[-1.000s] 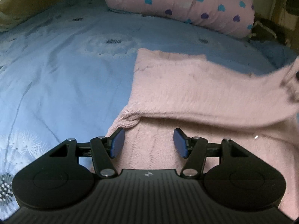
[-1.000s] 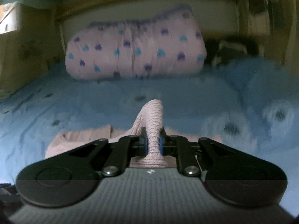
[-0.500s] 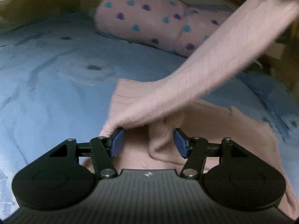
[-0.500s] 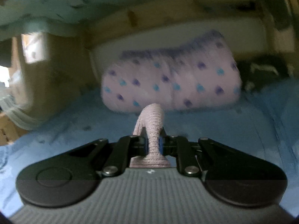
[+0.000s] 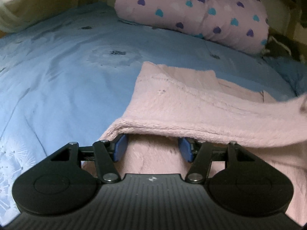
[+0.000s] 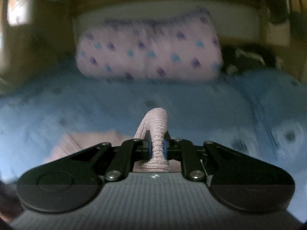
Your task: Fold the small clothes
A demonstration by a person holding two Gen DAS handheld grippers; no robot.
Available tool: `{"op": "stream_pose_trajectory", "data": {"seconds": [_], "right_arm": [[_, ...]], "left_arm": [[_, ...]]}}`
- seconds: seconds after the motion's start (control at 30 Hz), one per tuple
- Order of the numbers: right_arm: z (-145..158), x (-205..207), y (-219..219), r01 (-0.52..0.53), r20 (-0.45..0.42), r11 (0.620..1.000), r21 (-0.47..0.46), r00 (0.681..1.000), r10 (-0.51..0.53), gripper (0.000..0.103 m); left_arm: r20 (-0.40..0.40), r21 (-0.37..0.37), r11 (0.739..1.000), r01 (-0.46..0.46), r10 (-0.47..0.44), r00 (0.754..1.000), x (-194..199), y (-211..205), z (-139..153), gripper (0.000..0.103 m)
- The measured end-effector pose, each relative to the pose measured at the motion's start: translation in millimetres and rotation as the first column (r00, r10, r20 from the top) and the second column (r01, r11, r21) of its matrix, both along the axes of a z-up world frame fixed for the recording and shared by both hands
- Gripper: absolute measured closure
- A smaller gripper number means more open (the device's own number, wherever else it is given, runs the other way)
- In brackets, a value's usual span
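A pink knit sweater lies flat on the blue bedspread. One sleeve is drawn across the body toward the right edge of the left wrist view. My left gripper rests low on the sweater at the sleeve's fold, open, with its blue pads wide apart and their tips under the folded edge. Nothing is pinched between them. In the blurred right wrist view, my right gripper is shut on the sleeve's ribbed cuff, which arches up between the pads above the sweater.
A pink pillow with blue and purple hearts lies at the head of the bed, against a pale headboard. A dark bundle sits right of the pillow. Blue bedspread stretches to the left of the sweater.
Half a second ago the sleeve was stretched high in the air across the left view. It has come down and now lies across the sweater's body. The right gripper kept its grip on the cuff.
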State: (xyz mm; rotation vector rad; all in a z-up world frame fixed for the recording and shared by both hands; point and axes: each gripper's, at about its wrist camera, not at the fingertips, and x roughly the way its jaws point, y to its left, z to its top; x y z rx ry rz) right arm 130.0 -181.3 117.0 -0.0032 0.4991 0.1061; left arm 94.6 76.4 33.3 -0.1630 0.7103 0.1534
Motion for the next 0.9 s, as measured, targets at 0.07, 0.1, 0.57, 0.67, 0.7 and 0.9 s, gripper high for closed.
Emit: {"op": "stream_pose_trajectory", "data": {"seconds": [0.07,0.1,0.57,0.67,0.7,0.9], "right_arm": [[-29.3,1.4,-15.2,0.031,-0.063,1.000,0.002,0.998,-0.030,0.089],[-42.4,1.5,-21.7,0.040,-0.090,0.999,0.009,0.995,-0.039,0.089],[-98.6,-2.5,-57.8,0.118,-0.173,0.973,0.199,0.981,-0.083,0.062],[-102.2,-1.6,-60.3,0.105,-0.183,0.969,0.225,0.981,-0.064,0.064],[-103.9,-1.1,-59.8,0.096,-0.187,0.970,0.222,0.981,-0.055,0.071],[-76.5,-8.4,-54.2,0.093,-0.010,0.983,0.157,0.996,-0.093,0.089]], "left_arm": [[-0.022,0.018,0.999,0.029,-0.029,0.999,-5.4,-5.2,1.6,0.039],[-0.032,0.023,0.999,0.044,-0.043,0.999,-10.2,-8.1,2.9,0.039],[0.029,0.009,0.977,0.214,-0.214,0.976,-6.3,-24.8,43.1,0.039],[0.083,0.020,0.972,0.233,-0.234,0.969,15.6,-25.9,31.7,0.039],[0.091,0.026,0.971,0.237,-0.239,0.967,21.3,-26.1,28.0,0.039],[0.111,0.095,0.968,0.231,-0.240,0.964,39.0,-29.9,13.7,0.039]]}}
